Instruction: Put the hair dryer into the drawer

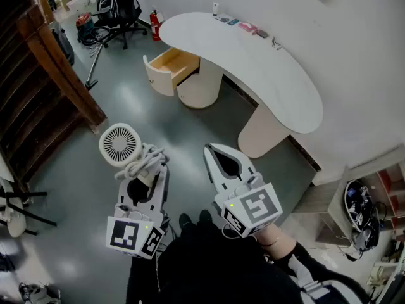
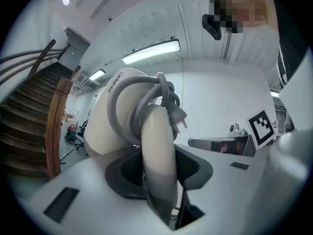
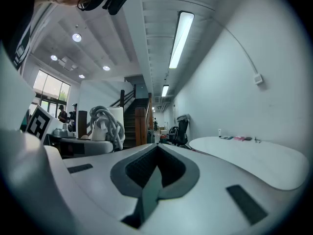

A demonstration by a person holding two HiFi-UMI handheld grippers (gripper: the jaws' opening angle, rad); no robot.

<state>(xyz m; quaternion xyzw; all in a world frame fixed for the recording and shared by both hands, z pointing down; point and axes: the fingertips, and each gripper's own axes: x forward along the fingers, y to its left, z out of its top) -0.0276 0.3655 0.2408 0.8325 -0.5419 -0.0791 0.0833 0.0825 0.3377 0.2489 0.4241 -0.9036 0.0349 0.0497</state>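
Left claw [image 1: 147,181] is clamped on the handle of the cream-white plastic hair dryer [image 1: 120,144], whose round grilled head sticks out past the jaws, with its grey cord [image 1: 144,160] bundled in loops round the neck. Right claw [image 1: 218,156] is held level beside it with its jaws pressed together and nothing between them.

The grip sits low on the handle while the bulky head overhangs it, so a jolt could make the dryer swing or slide in the pads. The cord looks only loosely wound, with its plug sticking free. A loop could drop off, trail, and catch on the drawer's front edge, or keep the drawer from shutting.

The open drawer [image 1: 169,65], cream-fronted with a pale wood inside, juts from the round pedestal [image 1: 201,87] under the near end of the long, curved white surface [image 1: 285,100], well apart from both claws. The head is wide, so it may have to go in lying flat. The surface's top overhangs the back of the drawer, so a steep approach might knock the dryer against that edge.

Bare grey floor [image 1: 171,128] lies between, and nothing visible blocks the way. A dark wooden staircase [image 1: 44,75] flanks the left side. A black office chair [image 1: 123,11] and a red fire extinguisher [image 1: 154,25] stand beyond the drawer.
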